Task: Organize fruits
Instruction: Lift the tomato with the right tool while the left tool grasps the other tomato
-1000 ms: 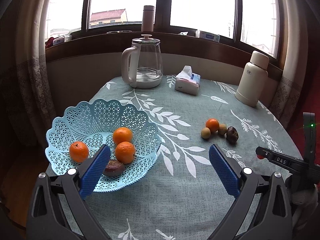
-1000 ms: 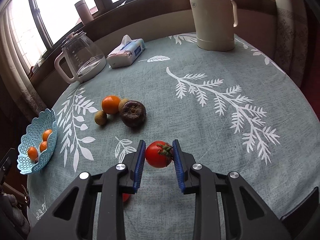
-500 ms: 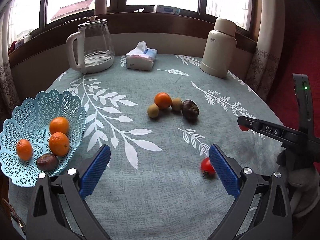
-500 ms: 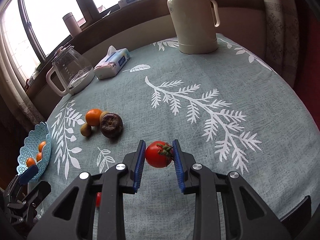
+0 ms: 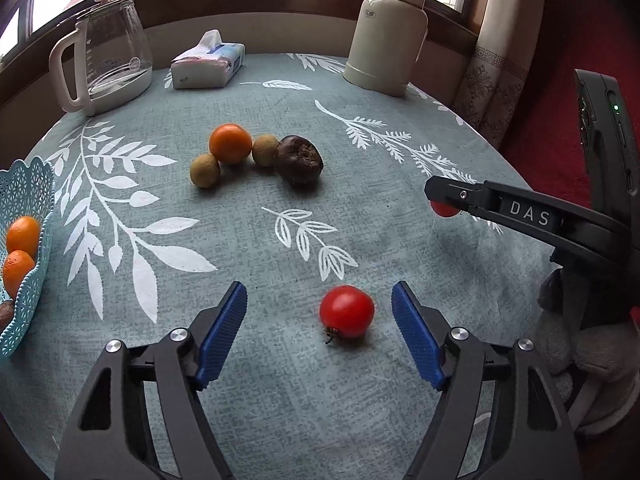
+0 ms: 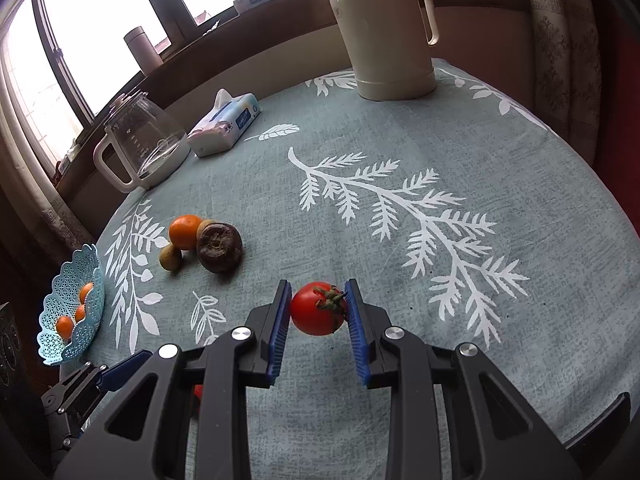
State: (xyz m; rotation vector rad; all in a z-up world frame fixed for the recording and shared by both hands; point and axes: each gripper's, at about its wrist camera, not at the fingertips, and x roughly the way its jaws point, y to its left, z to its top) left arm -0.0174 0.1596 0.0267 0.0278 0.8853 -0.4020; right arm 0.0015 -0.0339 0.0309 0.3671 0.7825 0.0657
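My left gripper (image 5: pixel 319 312) stands open low over the tablecloth, with a red tomato (image 5: pixel 346 311) lying between its blue pads, nearer the right one. My right gripper (image 6: pixel 317 308) is shut on a second red tomato (image 6: pixel 316 314), held above the cloth; in the left wrist view it shows at the right edge as right gripper (image 5: pixel 444 200). An orange (image 5: pixel 231 143), two small brownish fruits (image 5: pixel 205 170) and a dark wrinkled fruit (image 5: pixel 300 158) cluster mid-table. The light-blue basket (image 5: pixel 24 184) at the left holds oranges.
A glass kettle (image 5: pixel 102 68), a tissue pack (image 5: pixel 208 66) and a cream thermos (image 5: pixel 386 36) stand along the table's far side under the window. The round table's edge drops off at the right, by a curtain (image 5: pixel 492 92). A gloved hand (image 5: pixel 592 344) holds the right gripper.
My left gripper swung right from the basket and came down around the tomato on the cloth. The right gripper stayed shut on its tomato and shifted slightly over the table.
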